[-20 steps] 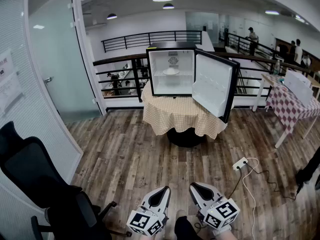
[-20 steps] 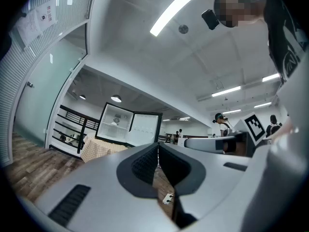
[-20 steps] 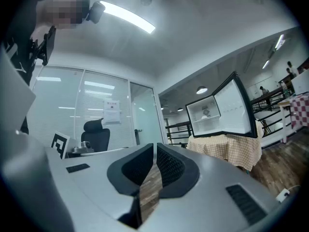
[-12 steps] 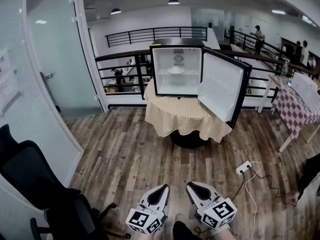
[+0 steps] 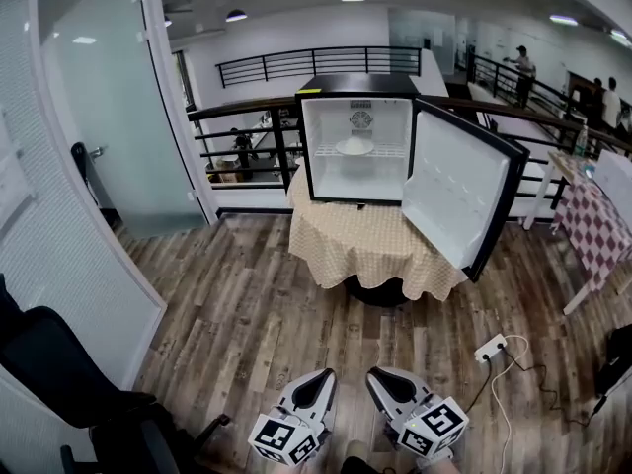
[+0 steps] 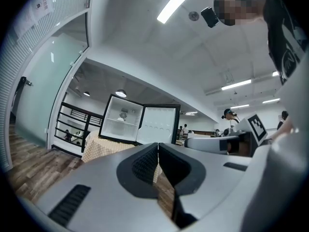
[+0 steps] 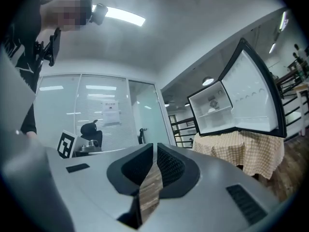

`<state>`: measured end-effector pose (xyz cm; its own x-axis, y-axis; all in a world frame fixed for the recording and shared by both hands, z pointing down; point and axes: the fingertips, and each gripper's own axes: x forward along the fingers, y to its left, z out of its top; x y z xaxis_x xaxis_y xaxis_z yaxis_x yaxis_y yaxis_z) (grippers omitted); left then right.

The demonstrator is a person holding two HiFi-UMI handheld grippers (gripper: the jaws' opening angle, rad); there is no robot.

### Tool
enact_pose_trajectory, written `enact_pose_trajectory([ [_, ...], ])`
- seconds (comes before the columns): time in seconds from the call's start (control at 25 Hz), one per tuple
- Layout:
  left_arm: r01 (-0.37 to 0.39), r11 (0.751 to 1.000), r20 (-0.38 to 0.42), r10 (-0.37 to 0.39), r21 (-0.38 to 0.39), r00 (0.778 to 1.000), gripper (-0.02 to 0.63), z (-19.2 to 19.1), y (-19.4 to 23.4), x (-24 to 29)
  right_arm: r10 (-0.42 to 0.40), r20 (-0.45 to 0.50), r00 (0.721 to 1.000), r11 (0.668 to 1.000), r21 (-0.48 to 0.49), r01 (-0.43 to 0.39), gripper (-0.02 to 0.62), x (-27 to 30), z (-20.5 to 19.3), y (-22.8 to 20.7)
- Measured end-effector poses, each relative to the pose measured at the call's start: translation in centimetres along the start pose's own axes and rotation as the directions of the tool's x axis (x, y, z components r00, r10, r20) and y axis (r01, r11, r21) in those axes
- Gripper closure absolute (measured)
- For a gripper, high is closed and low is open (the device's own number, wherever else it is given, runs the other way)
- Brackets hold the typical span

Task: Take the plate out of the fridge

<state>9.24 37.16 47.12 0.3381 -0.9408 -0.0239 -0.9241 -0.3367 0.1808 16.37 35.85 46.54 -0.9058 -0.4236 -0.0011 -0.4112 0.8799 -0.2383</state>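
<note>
A small black fridge (image 5: 355, 136) stands on a round table with a checked cloth (image 5: 370, 245), its door (image 5: 459, 200) swung open to the right. A white plate (image 5: 355, 147) lies on the fridge's shelf. Both grippers hang low over the wooden floor, well short of the table. My left gripper (image 5: 320, 378) and my right gripper (image 5: 378, 376) are shut with nothing between the jaws. The left gripper view shows the fridge (image 6: 124, 120) far beyond the left gripper (image 6: 158, 146). In the right gripper view the plate (image 7: 212, 109) shows past the right gripper (image 7: 154, 146).
A black office chair (image 5: 59, 373) stands at the lower left beside a glass partition (image 5: 89, 146). A white power strip (image 5: 491, 347) with a cable lies on the floor to the right. Another checked table (image 5: 597, 230) is at the far right. A railing runs behind the fridge.
The fridge and table now look larger and nearer in the head view. Both grippers stay low and shut in the same place in the picture.
</note>
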Motion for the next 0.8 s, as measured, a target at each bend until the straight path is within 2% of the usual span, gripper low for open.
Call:
enact_pose_trajectory([
  [0.36, 0.004, 1.000, 0.023, -0.004, 0.020, 1.000, 0.594, 1.5, 3.6, 7.7, -0.009, 0.010, 1.000, 1.000, -0.026, 0.010, 0.548, 4.5, 1.8, -6.9],
  [0.8, 0.046, 0.999, 0.020, -0.047, 0.027, 0.999, 0.594, 2.7, 4.5, 12.3, 0.021, 0.017, 1.000, 1.000, -0.014, -0.021, 0.548, 7.2, 3.5, -9.8],
])
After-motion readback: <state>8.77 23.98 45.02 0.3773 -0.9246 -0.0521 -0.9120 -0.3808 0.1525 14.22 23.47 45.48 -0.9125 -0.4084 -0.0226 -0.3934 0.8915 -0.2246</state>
